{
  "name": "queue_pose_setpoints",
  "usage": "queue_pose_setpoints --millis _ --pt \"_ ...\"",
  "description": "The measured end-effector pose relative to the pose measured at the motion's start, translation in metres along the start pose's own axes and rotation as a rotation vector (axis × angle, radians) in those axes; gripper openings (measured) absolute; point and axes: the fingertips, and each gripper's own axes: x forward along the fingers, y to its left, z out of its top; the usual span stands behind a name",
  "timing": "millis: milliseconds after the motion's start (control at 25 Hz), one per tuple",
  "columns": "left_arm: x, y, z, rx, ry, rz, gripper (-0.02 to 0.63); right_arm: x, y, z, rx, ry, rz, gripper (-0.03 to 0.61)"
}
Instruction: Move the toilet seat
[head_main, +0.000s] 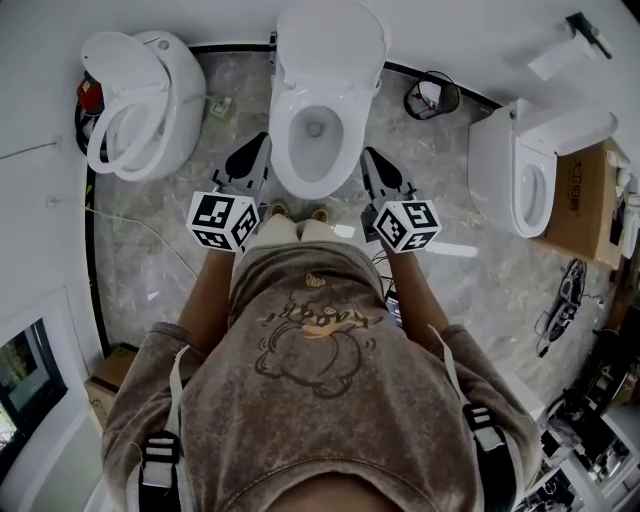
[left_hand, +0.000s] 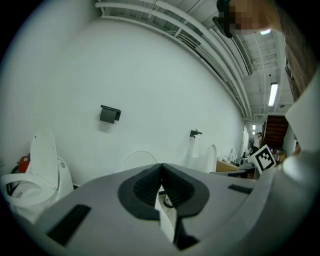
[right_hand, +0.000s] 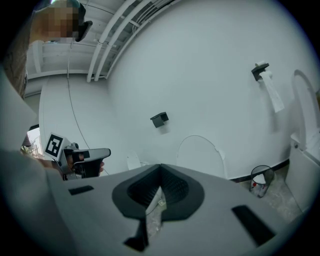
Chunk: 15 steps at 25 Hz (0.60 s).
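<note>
The middle toilet (head_main: 316, 140) stands right in front of me, its lid (head_main: 332, 40) raised against the wall and the white seat ring (head_main: 285, 110) around the bowl. My left gripper (head_main: 250, 157) hovers beside the bowl's left side, jaws shut with nothing between them. My right gripper (head_main: 372, 162) is beside the bowl's right side, also shut and empty. In the left gripper view the shut gripper (left_hand: 161, 169) points at the wall, with the raised lid (left_hand: 141, 161) just beyond it. In the right gripper view the lid (right_hand: 201, 154) rises behind the shut gripper (right_hand: 160, 171).
A second toilet (head_main: 150, 100) with its seat ring tilted up stands at the left, a third toilet (head_main: 535, 165) at the right beside a cardboard box (head_main: 590, 200). A small waste bin (head_main: 432, 96) sits by the wall. Cables trail over the marble floor (head_main: 150, 260).
</note>
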Motion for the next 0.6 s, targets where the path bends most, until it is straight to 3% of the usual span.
queue_pose_setpoints --millis 600 --pt "0.046 0.034 -0.024 -0.019 0.101 -0.096 0.009 0.035 -0.015 -0.02 0.047 0.038 -0.103 -0.002"
